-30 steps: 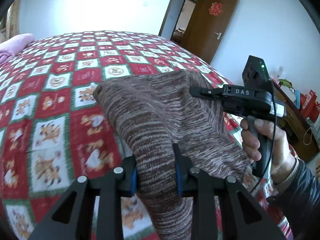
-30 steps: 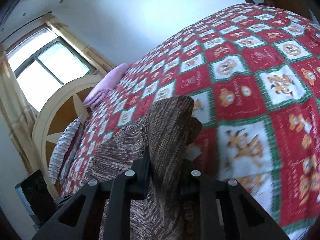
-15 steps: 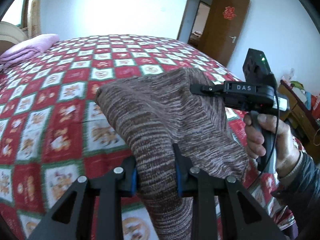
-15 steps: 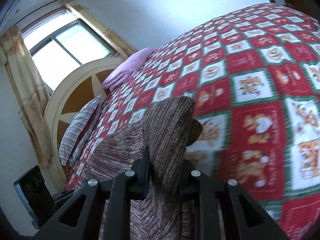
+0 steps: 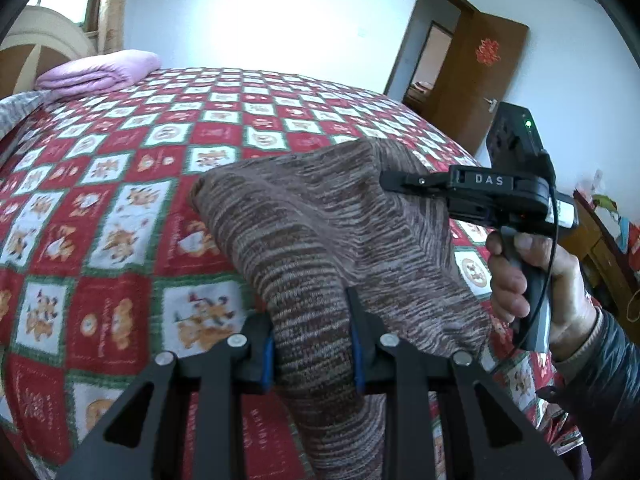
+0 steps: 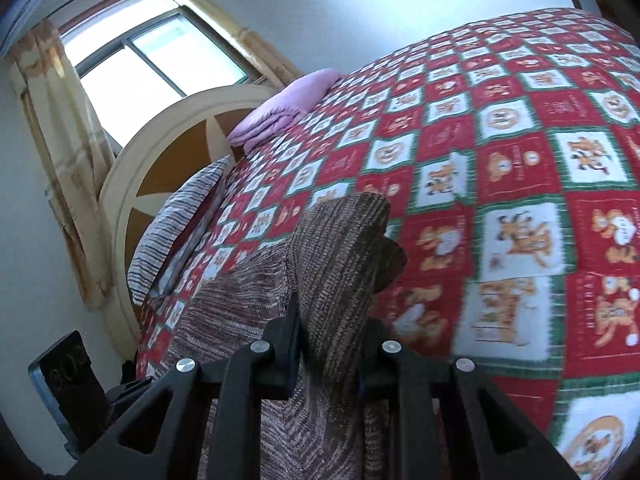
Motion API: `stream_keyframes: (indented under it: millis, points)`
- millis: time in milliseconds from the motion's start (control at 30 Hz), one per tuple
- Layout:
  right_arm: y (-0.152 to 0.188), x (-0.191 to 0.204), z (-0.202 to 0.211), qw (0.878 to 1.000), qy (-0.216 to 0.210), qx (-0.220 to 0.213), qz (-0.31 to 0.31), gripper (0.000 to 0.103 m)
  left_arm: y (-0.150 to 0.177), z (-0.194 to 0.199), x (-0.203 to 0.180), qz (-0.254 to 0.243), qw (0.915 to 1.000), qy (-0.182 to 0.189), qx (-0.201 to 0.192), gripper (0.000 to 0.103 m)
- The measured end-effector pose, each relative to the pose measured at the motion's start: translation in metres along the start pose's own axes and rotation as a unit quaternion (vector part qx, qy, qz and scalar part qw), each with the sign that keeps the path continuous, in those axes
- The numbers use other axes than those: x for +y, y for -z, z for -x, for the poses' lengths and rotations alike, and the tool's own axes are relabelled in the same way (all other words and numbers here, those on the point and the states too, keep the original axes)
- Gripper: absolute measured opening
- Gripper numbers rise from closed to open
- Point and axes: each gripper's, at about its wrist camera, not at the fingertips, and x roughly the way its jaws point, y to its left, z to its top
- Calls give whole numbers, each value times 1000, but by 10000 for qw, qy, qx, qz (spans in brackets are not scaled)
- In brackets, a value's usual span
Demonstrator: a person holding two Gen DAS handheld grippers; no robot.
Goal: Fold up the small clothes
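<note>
A brown and grey striped knit garment [image 5: 320, 232] hangs stretched between both grippers above a bed. My left gripper [image 5: 313, 340] is shut on one edge of the garment. My right gripper [image 6: 330, 332] is shut on another edge of the garment [image 6: 340, 248]. In the left wrist view the right gripper [image 5: 394, 181] shows at the right, held by a hand, its fingers clamped on the cloth's far corner. The cloth sags between the two grips and drapes down below the left fingers.
The bed has a red, white and green checked quilt [image 5: 120, 184] with cartoon prints. A folded pink blanket [image 6: 284, 108] and a striped pillow [image 6: 176, 224] lie by the headboard [image 6: 160, 152]. An open brown door [image 5: 476, 76] and a wooden cabinet [image 5: 600, 256] are at the right.
Both grippers, still holding the garment, have tilted up and swung toward the headboard. More of the window, headboard and pillows has come into view.
</note>
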Motion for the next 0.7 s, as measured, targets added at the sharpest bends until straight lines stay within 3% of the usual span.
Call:
stream_keyframes:
  millis: [700]
  points:
    - [4,66,-70,9977,-387,424,361,21,23,45,57,476,9980,-342,-248,29]
